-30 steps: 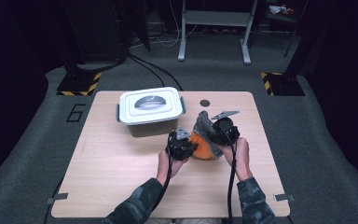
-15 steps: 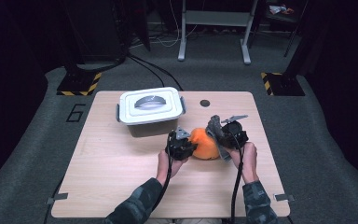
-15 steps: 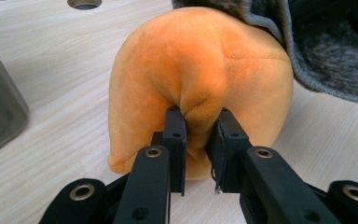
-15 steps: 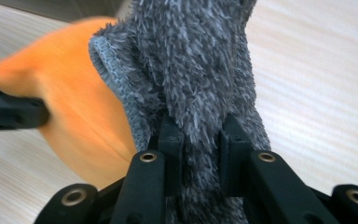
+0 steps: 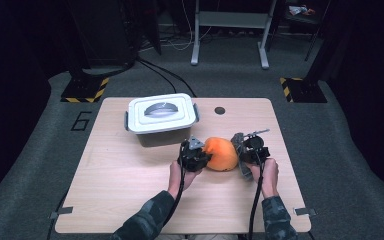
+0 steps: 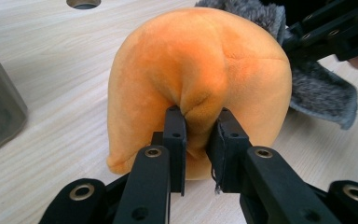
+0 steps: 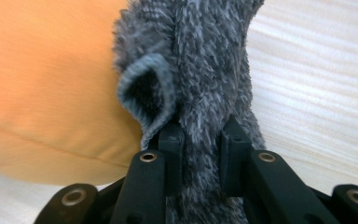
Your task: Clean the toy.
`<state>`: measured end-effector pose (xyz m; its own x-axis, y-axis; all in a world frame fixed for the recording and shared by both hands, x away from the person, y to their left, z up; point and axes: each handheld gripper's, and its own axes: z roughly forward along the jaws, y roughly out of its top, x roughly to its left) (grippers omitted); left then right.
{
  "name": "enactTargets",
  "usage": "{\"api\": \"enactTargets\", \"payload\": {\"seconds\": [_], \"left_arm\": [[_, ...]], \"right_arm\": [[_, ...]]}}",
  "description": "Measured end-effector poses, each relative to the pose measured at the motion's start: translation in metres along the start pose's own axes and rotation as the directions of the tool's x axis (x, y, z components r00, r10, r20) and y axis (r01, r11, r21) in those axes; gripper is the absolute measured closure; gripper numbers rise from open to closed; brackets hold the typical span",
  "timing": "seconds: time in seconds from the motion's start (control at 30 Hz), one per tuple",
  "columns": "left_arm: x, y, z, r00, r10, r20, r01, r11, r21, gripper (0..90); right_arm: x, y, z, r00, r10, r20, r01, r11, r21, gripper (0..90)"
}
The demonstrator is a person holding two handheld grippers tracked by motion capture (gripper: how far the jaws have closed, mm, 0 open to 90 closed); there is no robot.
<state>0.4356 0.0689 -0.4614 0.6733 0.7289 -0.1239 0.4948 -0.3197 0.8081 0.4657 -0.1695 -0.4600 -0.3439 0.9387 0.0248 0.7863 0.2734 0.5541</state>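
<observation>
On the pale wooden table, near the lidded grey plastic box, your left gripper pinches a fold of the round orange plush cushion and your right gripper clamps its grey furry cover, so pull apart evenly, keeping both grips deep.

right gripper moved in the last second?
Yes. In the high view the right gripper, shut on the grey fur piece, has shifted rightward and slightly toward the person, away from the lidded white box.
</observation>
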Motion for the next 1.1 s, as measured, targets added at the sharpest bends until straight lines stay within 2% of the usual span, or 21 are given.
{"api": "enactTargets", "payload": {"seconds": [0.1,0.2,0.27,0.4,0.5,0.53,0.63,0.73,0.77,0.87,1.0,1.1], "left_arm": [[0.000,0.000,0.000,1.0000,-0.006,-0.001,0.006,1.0000,-0.007,77.5],[0.002,-0.001,0.000,1.0000,-0.005,0.001,0.005,1.0000,-0.002,77.5],[0.002,-0.001,-0.001,1.0000,-0.008,-0.005,0.008,1.0000,-0.003,77.3],[0.005,-0.001,-0.002,0.9999,-0.012,-0.008,0.012,0.9999,-0.001,77.2],[0.005,-0.001,-0.002,0.9999,-0.013,-0.009,0.013,0.9999,-0.002,77.1],[0.004,-0.001,-0.002,0.9999,-0.006,-0.011,0.007,1.0000,0.002,77.1],[0.003,-0.001,-0.001,0.9999,-0.009,-0.014,0.009,0.9999,-0.005,77.1],[0.004,-0.001,-0.001,0.9999,-0.009,-0.013,0.009,1.0000,-0.004,76.9],[0.004,0.000,-0.001,0.9999,-0.008,-0.014,0.008,1.0000,-0.005,76.9],[0.004,0.000,-0.001,0.9999,-0.008,-0.014,0.008,0.9999,-0.007,76.5],[0.004,0.000,-0.001,0.9997,0.010,-0.021,-0.011,0.9999,-0.010,73.9],[0.003,0.002,-0.003,0.9991,0.032,-0.029,-0.032,0.9994,-0.008,67.0]], "right_arm": [[-0.005,-0.004,0.012,0.9998,0.019,-0.005,-0.019,0.999,0.032,74.7],[-0.009,-0.009,0.026,0.9988,0.040,-0.030,-0.038,0.998,0.054,74.6],[-0.009,-0.009,0.027,0.9987,0.043,-0.029,-0.041,0.998,0.050,74.6],[-0.008,-0.005,0.016,0.9997,0.025,0.000,-0.025,0.999,0.032,74.5],[-0.008,-0.003,-0.004,0.9992,0.038,0.012,-0.037,0.999,-0.023,74.6],[-0.006,-0.002,-0.012,0.9990,0.044,0.011,-0.044,0.998,-0.046,74.6],[0.000,0.001,-0.035,0.9998,0.017,0.005,-0.017,0.993,-0.117,74.6],[0.012,0.004,-0.050,0.9998,-0.006,-0.021,0.003,0.990,-0.144,74.6],[0.017,0.005,-0.051,0.9991,-0.028,-0.031,0.023,0.990,-0.138,74.6],[0.024,0.007,-0.044,0.9978,-0.052,-0.041,0.048,0.993,-0.106,74.6],[0.025,0.008,-0.032,0.9988,-0.030,-0.038,0.027,0.995,-0.095,74.7],[0.023,0.011,-0.031,0.9987,-0.035,-0.036,0.031,0.995,-0.098,74.7]]}}
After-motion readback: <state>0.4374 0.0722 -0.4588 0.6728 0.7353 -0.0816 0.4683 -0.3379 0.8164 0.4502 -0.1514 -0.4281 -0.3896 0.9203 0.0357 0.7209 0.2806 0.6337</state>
